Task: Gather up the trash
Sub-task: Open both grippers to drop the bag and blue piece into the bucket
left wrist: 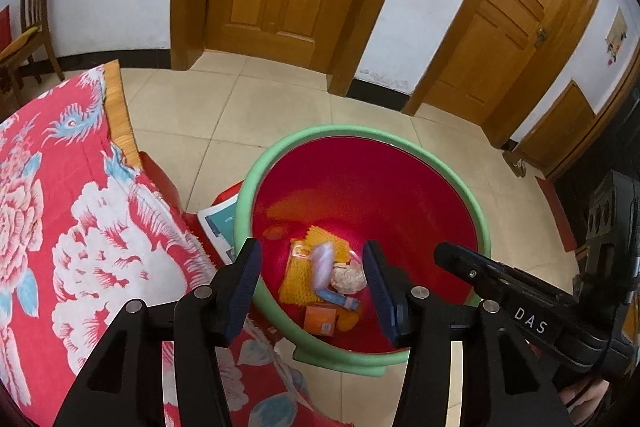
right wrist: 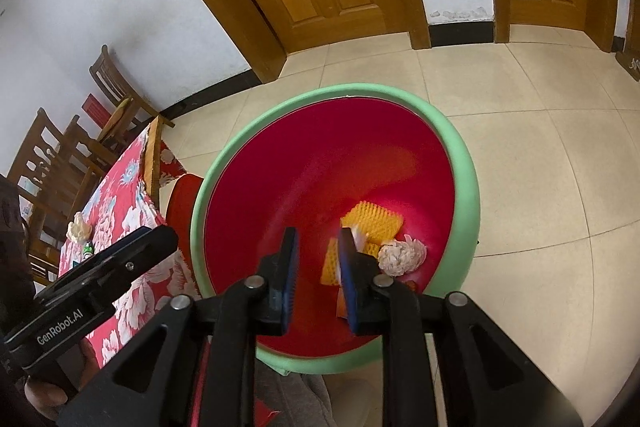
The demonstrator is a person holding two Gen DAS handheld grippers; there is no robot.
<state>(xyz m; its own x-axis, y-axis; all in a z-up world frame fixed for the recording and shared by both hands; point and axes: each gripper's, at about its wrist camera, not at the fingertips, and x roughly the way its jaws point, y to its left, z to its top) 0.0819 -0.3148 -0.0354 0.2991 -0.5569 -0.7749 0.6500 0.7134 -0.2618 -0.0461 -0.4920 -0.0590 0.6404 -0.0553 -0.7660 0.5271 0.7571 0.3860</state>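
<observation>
The trash already collected lies at the bottom of the bin: a yellow bumpy sheet, a crumpled tissue wad, a pale blurred wrapper, a small orange box and a blue tube, all heaped together on the red liner; the bin, green-rimmed, stands on the tiled floor just beside the near corner of the counter.

More trash remains, I judge, in the right wrist view: another crumpled tissue and a small green-and-white item, too small to name, sit near the counter's edge on the red floral cloth; the tissue looks feather-light, soft and compressible, so I would pinch it across its bulk, squeezing firmly; it cannot break but may slip from a loose grip.

My left gripper hovers over the bin mouth with jaws wide and empty; my right gripper hangs over the bin too, jaws parted moderately, nothing between them.
</observation>
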